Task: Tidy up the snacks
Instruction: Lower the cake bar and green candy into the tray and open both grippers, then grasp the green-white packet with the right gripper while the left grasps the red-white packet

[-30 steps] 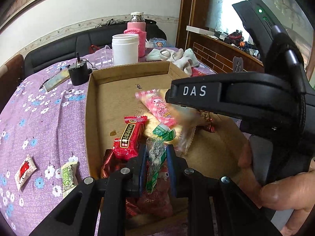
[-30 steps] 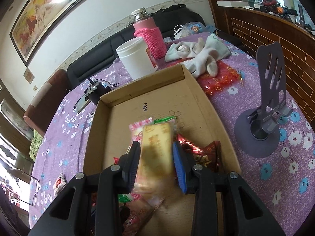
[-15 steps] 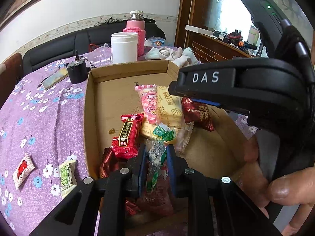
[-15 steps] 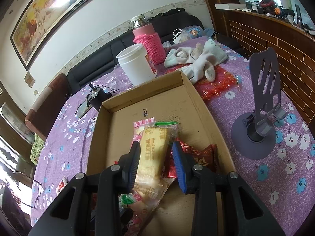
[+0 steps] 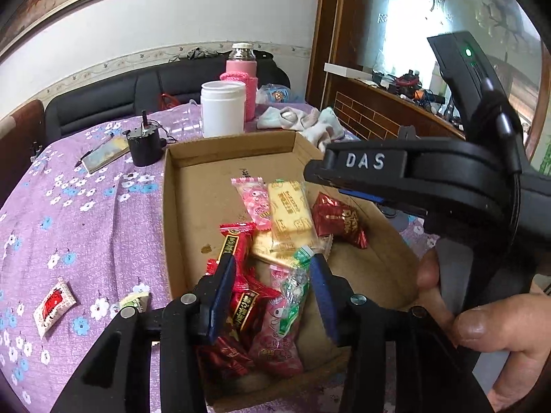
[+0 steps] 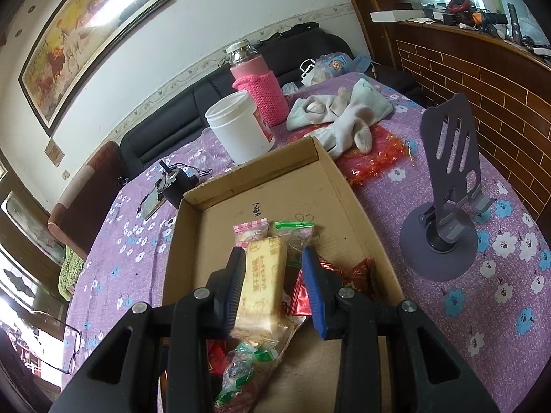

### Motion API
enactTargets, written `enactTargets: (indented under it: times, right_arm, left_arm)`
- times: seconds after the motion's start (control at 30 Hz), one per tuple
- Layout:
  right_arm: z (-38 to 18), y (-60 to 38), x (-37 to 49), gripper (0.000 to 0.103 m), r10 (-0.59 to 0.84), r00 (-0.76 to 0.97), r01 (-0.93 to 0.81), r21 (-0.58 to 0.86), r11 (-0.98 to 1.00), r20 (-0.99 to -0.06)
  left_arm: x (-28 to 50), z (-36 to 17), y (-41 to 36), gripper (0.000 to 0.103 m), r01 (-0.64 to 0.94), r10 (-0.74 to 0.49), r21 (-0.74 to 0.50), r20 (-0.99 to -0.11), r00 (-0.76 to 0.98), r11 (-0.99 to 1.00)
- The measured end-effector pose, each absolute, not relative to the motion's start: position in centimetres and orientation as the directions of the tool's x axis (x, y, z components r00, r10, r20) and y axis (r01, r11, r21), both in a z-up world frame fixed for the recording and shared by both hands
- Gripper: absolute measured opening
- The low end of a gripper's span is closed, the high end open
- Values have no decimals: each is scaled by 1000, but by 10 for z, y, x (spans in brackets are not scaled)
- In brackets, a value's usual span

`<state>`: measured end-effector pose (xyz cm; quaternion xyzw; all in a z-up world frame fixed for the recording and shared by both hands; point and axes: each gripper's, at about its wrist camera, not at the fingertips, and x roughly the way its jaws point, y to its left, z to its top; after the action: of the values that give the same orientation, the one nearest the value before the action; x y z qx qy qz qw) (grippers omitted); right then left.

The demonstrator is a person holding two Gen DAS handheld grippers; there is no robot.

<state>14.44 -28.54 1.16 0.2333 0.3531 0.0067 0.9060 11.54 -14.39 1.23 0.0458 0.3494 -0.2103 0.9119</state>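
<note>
Left wrist view: left gripper hangs over the near end of a shallow cardboard box on a purple flowered tablecloth. Its jaws have just been opening; they stand apart, and a clear packet with green print lies between the blue pads, touching neither, resting on a pile of red and pink packets. Farther in the box: a pink-patterned packet, a yellow biscuit packet, a dark red foil packet. Two small packets lie outside on the cloth, left of the box: a white-and-red one and a greenish one. The right gripper crosses the frame from the right, a hand on its handle.

Right wrist view: right gripper is parted around the yellow biscuit packet; left pad seems to touch its edge, right pad is clear of it, and the packet lies on the pile. Beyond the box: white jar, pink-sleeved flask, socks, grey phone stand.
</note>
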Motion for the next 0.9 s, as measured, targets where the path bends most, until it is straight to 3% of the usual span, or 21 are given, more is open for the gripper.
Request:
enactTargets:
  times: [0.53,0.73,0.9]
  right_arm:
    - [15,-281,142,33,196,758,133,442,887,-622]
    - [18,-277,140,33,215,760,110,448,887,-614]
    - [18,-268,140,33,225,754,90,436,896,-618]
  left_arm:
    - [109,52,-97,49,368,-351,-116,-649,675,923]
    - [106,57,-42,62,311,-269,-51,-645,715,949]
    - [121,44,16,62,210,-144,17,-676,723,977]
